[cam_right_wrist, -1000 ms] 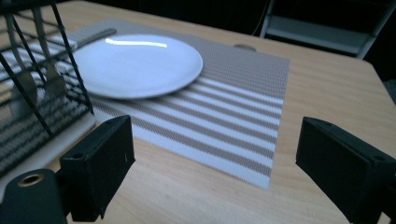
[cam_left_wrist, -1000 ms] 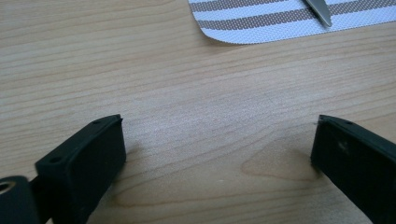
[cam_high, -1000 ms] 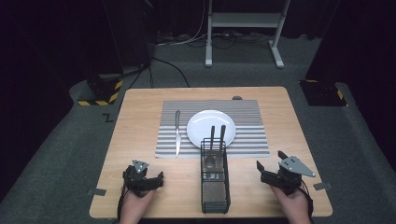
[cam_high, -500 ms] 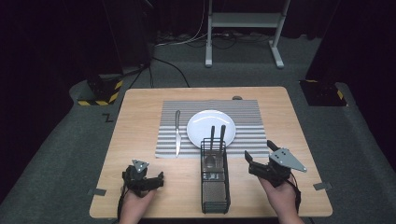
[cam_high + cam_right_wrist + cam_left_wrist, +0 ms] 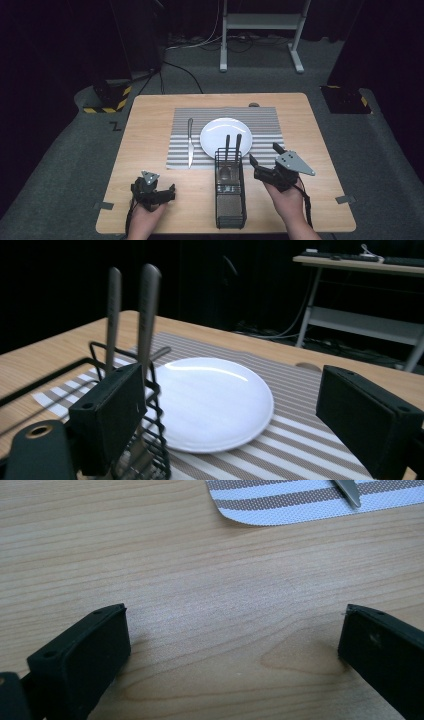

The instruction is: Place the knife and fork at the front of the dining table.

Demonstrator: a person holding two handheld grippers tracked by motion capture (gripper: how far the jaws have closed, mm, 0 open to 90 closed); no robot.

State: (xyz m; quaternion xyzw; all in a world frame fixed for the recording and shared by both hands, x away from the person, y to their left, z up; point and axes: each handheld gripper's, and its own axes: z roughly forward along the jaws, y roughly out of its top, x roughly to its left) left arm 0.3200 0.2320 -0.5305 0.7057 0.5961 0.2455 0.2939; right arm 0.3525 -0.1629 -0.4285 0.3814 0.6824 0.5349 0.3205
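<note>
Since a second ago the right hand-held gripper point(image 5: 264, 159) has swung in from the table's 4 o'clock corner toward the black wire cutlery caddy point(image 5: 230, 192), and now sits just beside the caddy's right wall, jaws spread wide and holding nothing; the left hand-held gripper point(image 5: 155, 191) has stayed at the 7 o'clock part of the table point(image 5: 150, 125), its jaws likewise parted over bare wood. The caddy is a tall, narrow rectangular basket of thin black wire, standing at the 6 o'clock edge, its far end overlapping the placemat point(image 5: 260, 117). Two slim metal utensil handles point(image 5: 232, 145), dull grey and rounded at the tips, rise upright from its far compartment; what heads they carry cannot be told. In the right gripper view these handles stand just past the near jaw. At the centre lies a round, glossy white plate point(image 5: 220, 135) on the woven grey-and-white striped placemat, with a steel table knife point(image 5: 190, 142) at the plate's 9 o'clock. The table is pale wood-grain laminate; grey carpet surrounds it, and the room behind is dark.
</note>
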